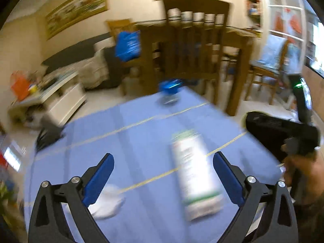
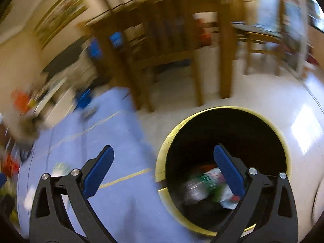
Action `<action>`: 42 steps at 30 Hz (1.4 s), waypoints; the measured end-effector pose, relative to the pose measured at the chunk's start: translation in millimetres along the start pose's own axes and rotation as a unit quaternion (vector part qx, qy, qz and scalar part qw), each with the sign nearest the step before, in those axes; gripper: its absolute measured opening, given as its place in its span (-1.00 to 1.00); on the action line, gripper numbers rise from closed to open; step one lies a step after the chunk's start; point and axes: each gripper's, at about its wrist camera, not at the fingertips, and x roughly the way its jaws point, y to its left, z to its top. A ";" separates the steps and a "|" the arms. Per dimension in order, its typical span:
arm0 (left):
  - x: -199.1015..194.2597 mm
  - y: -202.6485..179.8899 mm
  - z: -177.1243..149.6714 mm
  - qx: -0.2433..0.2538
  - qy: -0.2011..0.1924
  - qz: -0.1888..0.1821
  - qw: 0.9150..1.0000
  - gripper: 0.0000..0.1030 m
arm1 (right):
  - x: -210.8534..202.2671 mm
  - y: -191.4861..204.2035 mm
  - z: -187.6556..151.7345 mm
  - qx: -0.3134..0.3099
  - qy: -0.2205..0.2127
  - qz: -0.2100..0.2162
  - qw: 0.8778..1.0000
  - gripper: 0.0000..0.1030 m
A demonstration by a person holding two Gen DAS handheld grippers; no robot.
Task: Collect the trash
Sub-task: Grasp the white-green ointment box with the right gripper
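Blue pads line both claws, and each claw stands wide apart with nothing between its fingers. The left claw (image 1: 163,174) hangs low over the blue cloth (image 1: 125,141), its gap framing a white and green packet (image 1: 195,174) that lies flat and lengthwise just inside the right-hand finger. A crumpled white tissue (image 1: 107,201) sits on the cloth beside the left-hand pad, partly covered by it. That spread and that aim look like a line-up for a grab at the packet, though I cannot say which piece is meant first. Farther off on the cloth stands a small blue thing (image 1: 170,88) near the far edge, too smeared to name. At the right of this view the other tool appears as a black body in a hand (image 1: 303,174), near the cloth's edge.

The right claw (image 2: 163,174) hovers over the mouth of a dark bin (image 2: 222,121) with a yellow rim, which stands on the pale floor just beside the cloth. Empty fingers above the opening fit a drop point: the bin sits close so each piece has a short trip. Inside lie a greyish bottle shape and green and white wrappers (image 2: 208,184), blurred and partly behind the right-hand finger.

Both views are streaked by motion, so labels are unreadable. The wooden table and chairs (image 1: 194,46) behind are soft, and the bin's near edge is cut off by the claw frame.
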 end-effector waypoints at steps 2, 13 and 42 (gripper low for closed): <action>-5.2 41.8 -19.9 -0.024 0.010 0.031 0.999 0.84 | 3.5 29.9 -10.6 -0.024 0.020 0.034 0.999 0.89; -35.1 165.8 -69.6 -0.124 0.023 0.079 0.989 0.86 | 18.4 160.4 -60.5 -0.071 0.119 0.085 0.987 0.89; 42.8 129.8 -53.9 -0.079 0.122 -0.040 0.989 0.79 | -16.5 177.4 -82.4 -0.139 0.092 0.112 0.980 -0.10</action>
